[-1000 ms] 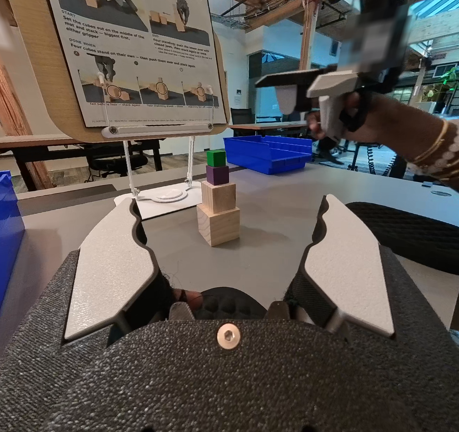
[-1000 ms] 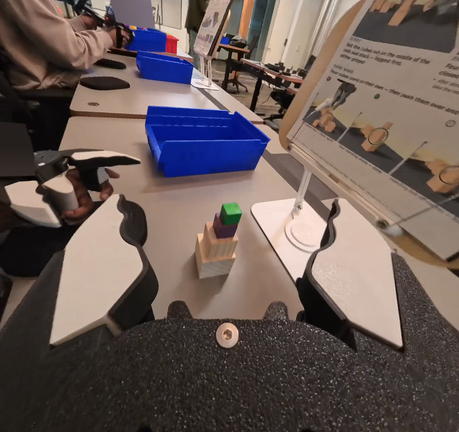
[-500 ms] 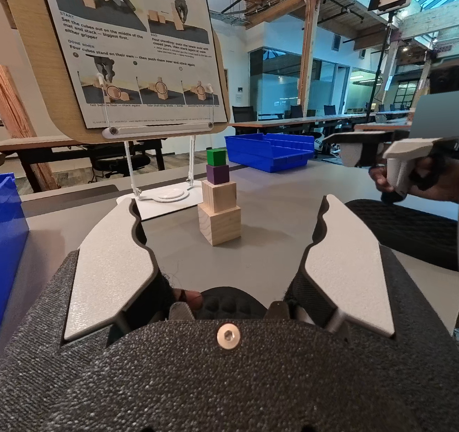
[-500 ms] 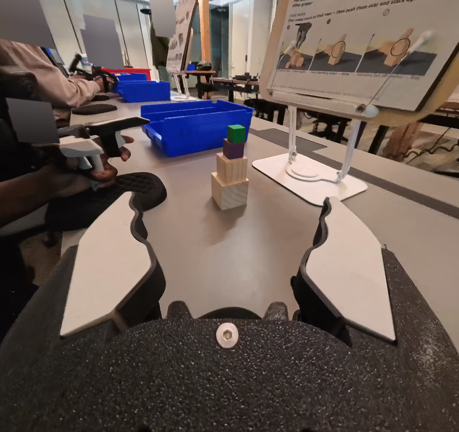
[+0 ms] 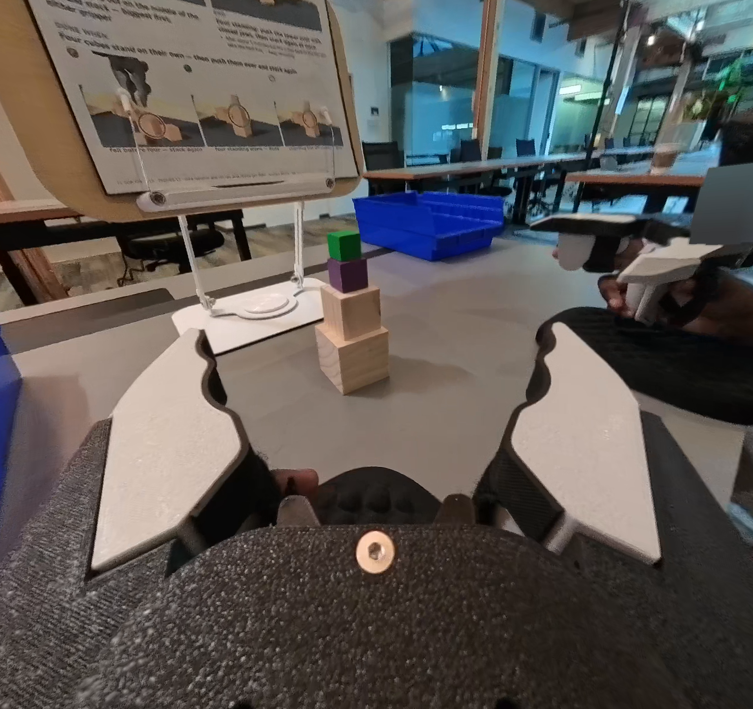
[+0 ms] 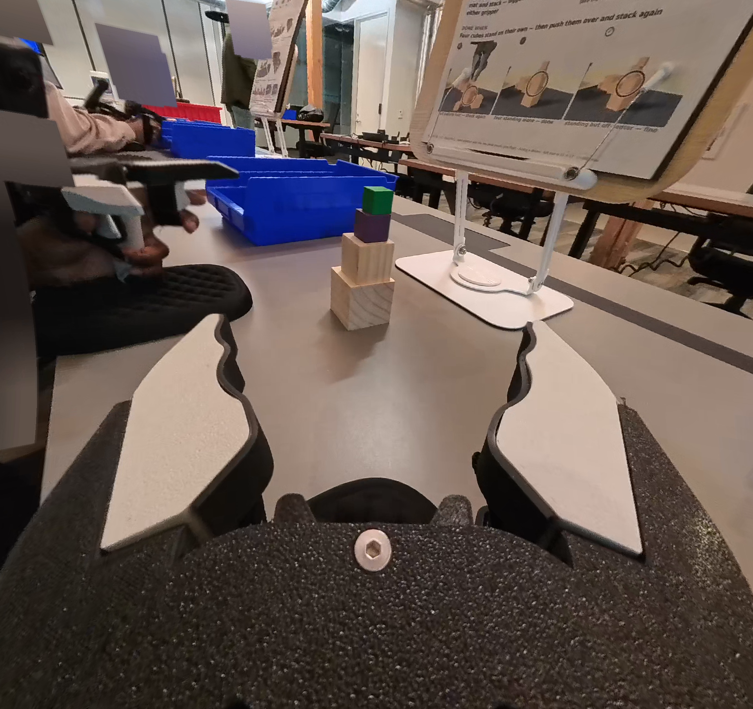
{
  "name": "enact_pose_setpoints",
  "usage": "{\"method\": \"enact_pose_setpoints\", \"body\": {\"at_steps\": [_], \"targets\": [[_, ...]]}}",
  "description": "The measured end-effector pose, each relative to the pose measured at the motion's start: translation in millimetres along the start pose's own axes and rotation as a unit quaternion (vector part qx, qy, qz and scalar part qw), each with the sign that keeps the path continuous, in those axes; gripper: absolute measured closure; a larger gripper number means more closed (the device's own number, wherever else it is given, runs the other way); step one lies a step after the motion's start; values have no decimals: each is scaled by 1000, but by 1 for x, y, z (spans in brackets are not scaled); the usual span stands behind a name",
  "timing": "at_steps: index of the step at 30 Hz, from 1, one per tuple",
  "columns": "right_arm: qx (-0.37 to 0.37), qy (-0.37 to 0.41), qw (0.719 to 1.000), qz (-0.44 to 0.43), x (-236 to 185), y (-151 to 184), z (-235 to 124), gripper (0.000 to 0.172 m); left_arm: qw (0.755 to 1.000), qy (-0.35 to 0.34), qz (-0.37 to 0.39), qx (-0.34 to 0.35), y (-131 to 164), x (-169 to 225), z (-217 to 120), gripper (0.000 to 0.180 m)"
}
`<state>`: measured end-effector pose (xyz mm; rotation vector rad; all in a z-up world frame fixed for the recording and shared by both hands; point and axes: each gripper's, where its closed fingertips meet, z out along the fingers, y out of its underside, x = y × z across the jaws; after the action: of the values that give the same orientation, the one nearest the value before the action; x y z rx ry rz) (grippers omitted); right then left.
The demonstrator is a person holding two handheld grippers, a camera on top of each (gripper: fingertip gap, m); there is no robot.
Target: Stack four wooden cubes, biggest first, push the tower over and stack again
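four blocks: stacked upright on the grey table (image 5: 468,322), large wooden block (image 5: 353,359) at the base, smaller wooden block (image 5: 352,311), purple block (image 5: 348,275), green block (image 5: 344,246) on top.
left gripper (image 5: 368,347): jaws spread, holding nothing, short of the stack.
right gripper (image 6: 375,343): jaws spread, holding nothing, also short of it.
step: stack looks complete, standing free.
room: bare table in front; white stand base (image 6: 485,294) near one side, black pad (image 6: 163,294) on the other, blue bin (image 5: 428,224) behind.

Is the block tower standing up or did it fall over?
Standing up. The green block sits on the purple block, on two wooden blocks, all stacked on the table.
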<state>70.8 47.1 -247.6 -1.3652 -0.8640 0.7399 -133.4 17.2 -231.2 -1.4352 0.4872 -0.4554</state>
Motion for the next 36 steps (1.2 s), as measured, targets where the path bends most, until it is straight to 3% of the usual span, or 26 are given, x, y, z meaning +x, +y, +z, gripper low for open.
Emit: {"method": "enact_pose_setpoints", "body": {"at_steps": [3,6,7,8,9,10,13,22,28,36], "targets": [[-13,2,1000,-14,-2,4,2,44,999,-7,38,-19,-12,-14,3,39],[-29,0,999,-35,-6,8,5,47,998,-1,44,-45,-23,-32,4,65],[-32,2,999,-39,-7,8,6,47,997,10,44,-57,-25,-36,4,84],[-32,3,999,-42,-7,9,6,47,996,21,43,-71,-25,-40,4,114],[-31,3,999,-43,-7,8,5,47,995,25,43,-90,-24,-46,5,156],[-29,3,999,-41,-7,8,5,48,993,22,45,-111,-22,-53,5,180],[-23,3,999,-34,-6,7,4,48,979,15,73,-188,-8,-71,10,180],[0,4,1000,-11,-2,1,0,59,954,33,85,-287,42,-90,51,180],[4,6,1000,-6,0,0,0,60,948,98,83,-290,63,-71,90,180],[7,8,1000,-3,1,-1,-1,60,942,125,83,-299,75,-58,117,180]]}}
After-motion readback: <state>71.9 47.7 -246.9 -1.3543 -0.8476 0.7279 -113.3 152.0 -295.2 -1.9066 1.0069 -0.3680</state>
